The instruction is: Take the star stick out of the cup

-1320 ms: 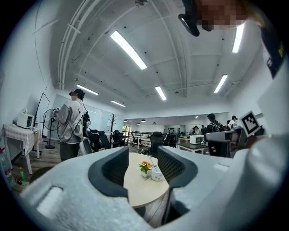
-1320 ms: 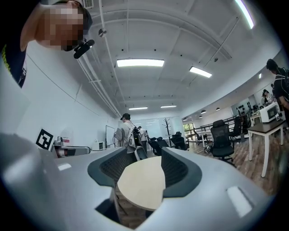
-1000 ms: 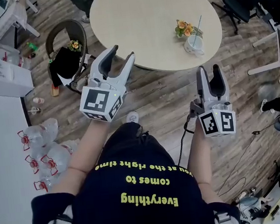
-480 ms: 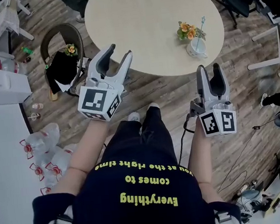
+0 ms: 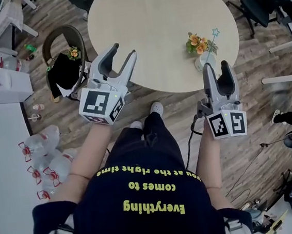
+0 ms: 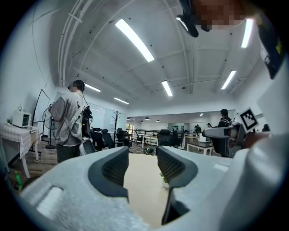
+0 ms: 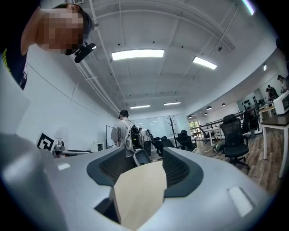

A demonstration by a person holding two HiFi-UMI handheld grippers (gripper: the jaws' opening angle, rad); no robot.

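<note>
A white cup (image 5: 205, 61) stands near the right edge of the round beige table (image 5: 147, 25). It holds orange flowers (image 5: 196, 42) and a thin stick with a pale star (image 5: 215, 31) on top. My right gripper (image 5: 216, 67) hangs level just short of the table edge, right below the cup. It is open with only air between its pads, and its jaws have just been opening a little. My left gripper (image 5: 123, 52) is open and empty at the table's near left edge. In the right gripper view the tabletop (image 7: 140, 189) shows between the pads.
A chair with a black bag (image 5: 66, 57) stands left of the table. Packs of water bottles (image 5: 46, 155) and a white box (image 5: 2, 85) lie along the left. Office chairs (image 5: 266, 2) crowd the upper right. A person (image 6: 67, 122) stands beyond the table.
Both grippers have moved forward to the table edge with the walking person. The cup now sits just ahead of the right gripper's tips. Nothing has been taken hold of.
</note>
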